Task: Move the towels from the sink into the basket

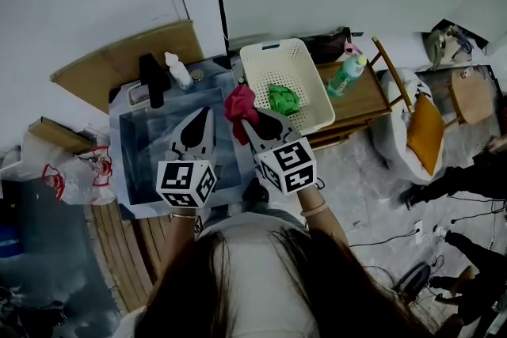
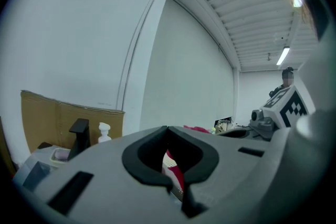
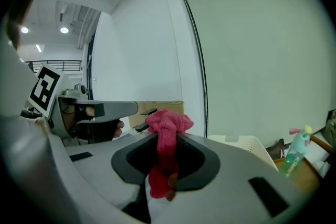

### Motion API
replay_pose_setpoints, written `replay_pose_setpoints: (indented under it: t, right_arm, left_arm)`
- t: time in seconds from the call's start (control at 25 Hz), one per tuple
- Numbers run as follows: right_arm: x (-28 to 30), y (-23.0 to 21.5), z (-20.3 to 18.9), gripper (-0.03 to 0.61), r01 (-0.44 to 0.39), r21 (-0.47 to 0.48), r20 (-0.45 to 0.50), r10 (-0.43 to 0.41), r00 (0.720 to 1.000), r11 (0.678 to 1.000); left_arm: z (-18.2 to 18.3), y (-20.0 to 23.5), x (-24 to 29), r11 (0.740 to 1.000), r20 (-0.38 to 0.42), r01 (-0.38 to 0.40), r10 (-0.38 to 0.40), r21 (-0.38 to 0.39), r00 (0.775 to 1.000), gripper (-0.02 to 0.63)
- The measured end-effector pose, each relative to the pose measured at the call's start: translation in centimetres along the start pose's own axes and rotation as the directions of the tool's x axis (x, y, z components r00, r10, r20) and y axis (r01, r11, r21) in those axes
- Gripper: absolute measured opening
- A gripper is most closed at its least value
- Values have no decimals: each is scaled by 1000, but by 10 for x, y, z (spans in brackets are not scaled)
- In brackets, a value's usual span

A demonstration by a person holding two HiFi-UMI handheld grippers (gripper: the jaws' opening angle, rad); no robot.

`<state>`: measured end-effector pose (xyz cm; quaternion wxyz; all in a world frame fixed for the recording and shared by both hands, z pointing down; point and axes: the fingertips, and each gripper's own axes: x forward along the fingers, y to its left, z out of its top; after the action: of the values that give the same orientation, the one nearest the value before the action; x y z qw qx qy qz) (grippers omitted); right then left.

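Observation:
My right gripper (image 1: pixel 250 123) is shut on a pink-red towel (image 1: pixel 240 108), which hangs bunched above the sink's right edge, just left of the white perforated basket (image 1: pixel 253 53). In the right gripper view the towel (image 3: pixel 168 122) is pinched between the jaw tips of that gripper (image 3: pixel 167 135) and droops through the gap. A green towel (image 1: pixel 283 99) lies inside the basket. My left gripper (image 1: pixel 204 119) hovers over the steel sink (image 1: pixel 135 140), beside the right one. Seen in its own view, the left gripper (image 2: pixel 167 129) has its tips together with nothing between them.
A black faucet (image 1: pixel 150 79) and a white pump bottle (image 1: pixel 178 69) stand at the sink's back. The basket rests on a wooden table (image 1: pixel 368 100) with a green bottle (image 1: pixel 346 75). Cardboard (image 1: pixel 127 51) leans behind; plastic bags (image 1: pixel 75 174) lie left; an orange-cushioned chair (image 1: pixel 425 131) stands right.

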<state>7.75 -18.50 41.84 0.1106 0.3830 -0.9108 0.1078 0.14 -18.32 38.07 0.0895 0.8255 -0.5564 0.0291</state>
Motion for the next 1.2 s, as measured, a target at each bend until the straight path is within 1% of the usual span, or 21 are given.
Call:
replay_pose_setpoints:
  t: [0.24, 0.56, 0.84, 1.04, 1.2]
  right_arm:
    - [-9, -35, -8, 97, 40, 12, -17, -40, 999, 999]
    - [-19, -78, -19, 97, 69, 11, -43, -68, 997, 998]
    - [-18, -113, -33, 97, 83, -25, -91, -85, 992, 996]
    - [-11, -134, -42, 97, 69, -71, -137, -78, 988, 995]
    - [-4, -150, -57, 98, 55, -107, -193, -75, 978, 993]
  left_arm:
    - [-4, -22, 24, 999, -15, 41, -41, 5, 999, 9]
    - [-10, -46, 48, 998, -24, 64, -64, 8, 998, 8]
    - [-17, -59, 64, 998, -37, 64, -64, 2, 997, 9]
    - [-19, -62, 72, 999, -41, 53, -53, 3, 998, 9]
    - [-20, -65, 74, 999, -42, 42, -42, 3, 998, 9]
